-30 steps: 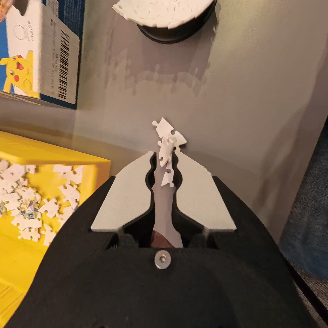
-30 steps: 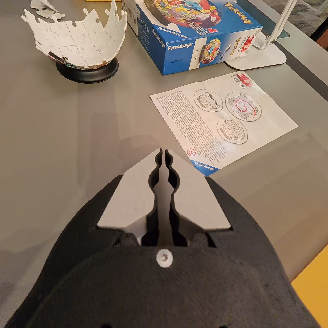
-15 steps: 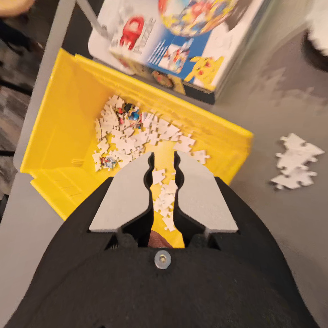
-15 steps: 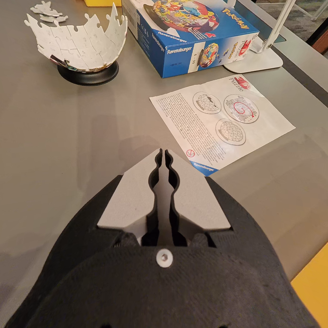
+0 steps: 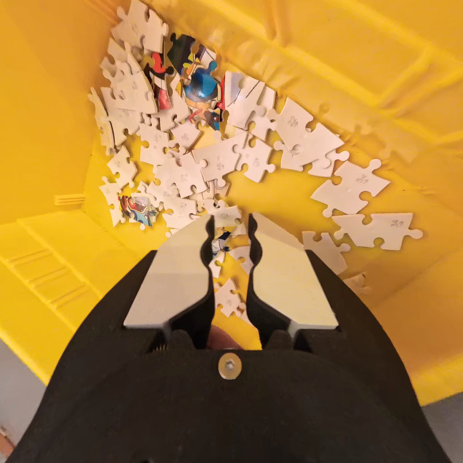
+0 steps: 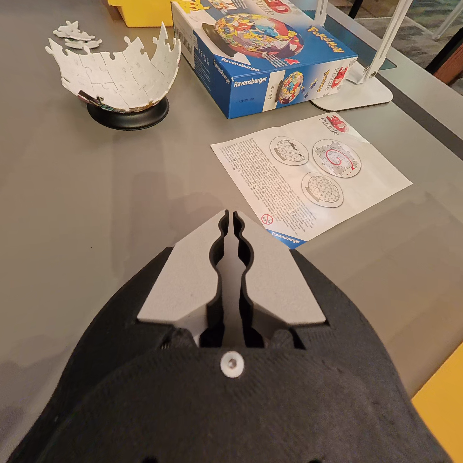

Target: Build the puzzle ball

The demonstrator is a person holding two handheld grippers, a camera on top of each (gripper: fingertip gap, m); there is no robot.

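The left claw [image 5: 231, 220] hangs parted and empty over loose puzzle pieces [image 5: 220, 162] in the yellow bin [image 5: 350, 62]; overlapping pieces risk a double pickup. The right claw [image 6: 230, 213], nearly closed and empty, hovers over the desk [image 6: 100, 188], well apart from the half-built puzzle ball [image 6: 117, 77].

Nearly closed right claw [image 6: 230, 213] above grey table [image 6: 87, 188], half-built puzzle ball [image 6: 117, 77] beyond
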